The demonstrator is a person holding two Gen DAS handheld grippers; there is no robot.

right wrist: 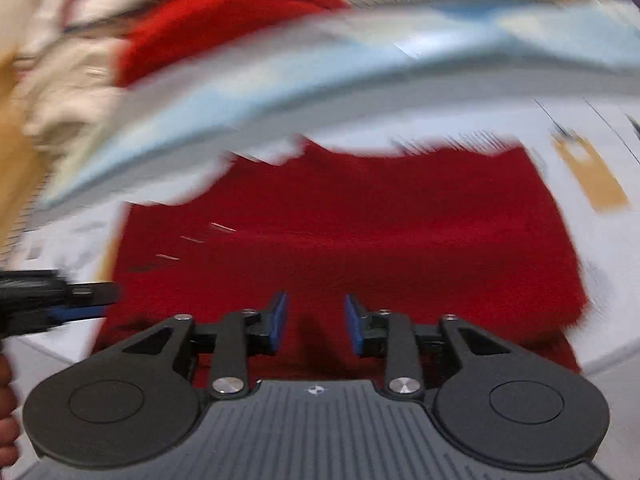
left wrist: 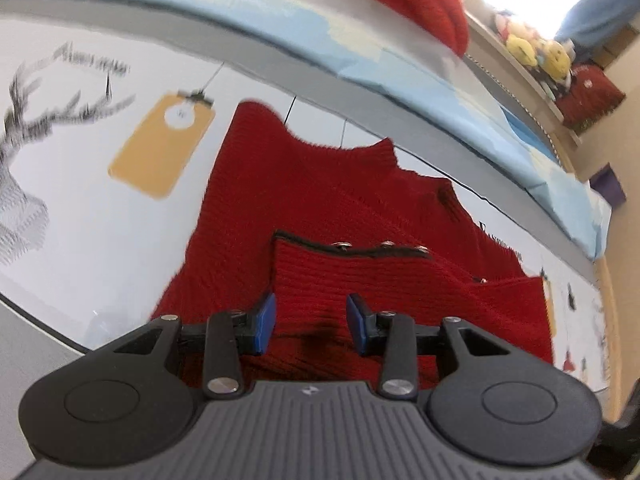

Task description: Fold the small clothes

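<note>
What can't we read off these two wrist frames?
- Near hem of the red knit garment: left wrist view, hidden behind the left tool.
- Garment texture and snaps: right wrist view, motion blur over the garment.
- Contact with the fabric: unclear for the left tool and the right tool.
- Shelf toys: left wrist view, small, overexposed.

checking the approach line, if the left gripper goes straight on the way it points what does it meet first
Most likely the red knit garment: the open left gripper points right at its folded-over flap with the snap-studded black edge. Depth is unclear, but nothing else lies between.
</note>
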